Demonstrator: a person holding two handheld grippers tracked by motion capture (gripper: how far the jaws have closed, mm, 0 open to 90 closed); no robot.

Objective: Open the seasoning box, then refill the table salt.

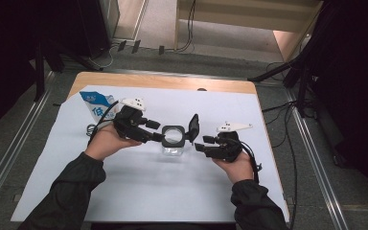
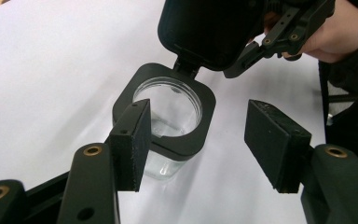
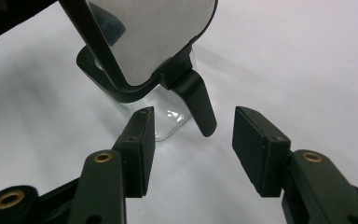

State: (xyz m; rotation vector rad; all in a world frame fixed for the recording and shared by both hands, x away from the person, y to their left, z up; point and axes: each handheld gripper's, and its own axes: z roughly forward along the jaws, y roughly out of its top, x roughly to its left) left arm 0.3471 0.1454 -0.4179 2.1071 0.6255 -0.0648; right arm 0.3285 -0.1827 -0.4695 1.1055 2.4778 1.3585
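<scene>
Blue-white carton [image 1: 97,104] behind left tongs [image 1: 159,130]

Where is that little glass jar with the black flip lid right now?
In the high view the glass jar stands mid-table on the white sheet, lid flipped up, between the left tool and right tool; a blue-and-white carton stands farther left.

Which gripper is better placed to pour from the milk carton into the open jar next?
Probably the left. The left gripper is open beside the jar and grips nothing, and the milk carton stands just behind that hand. The right gripper is open too, but on the far side, by the raised lid.
</scene>
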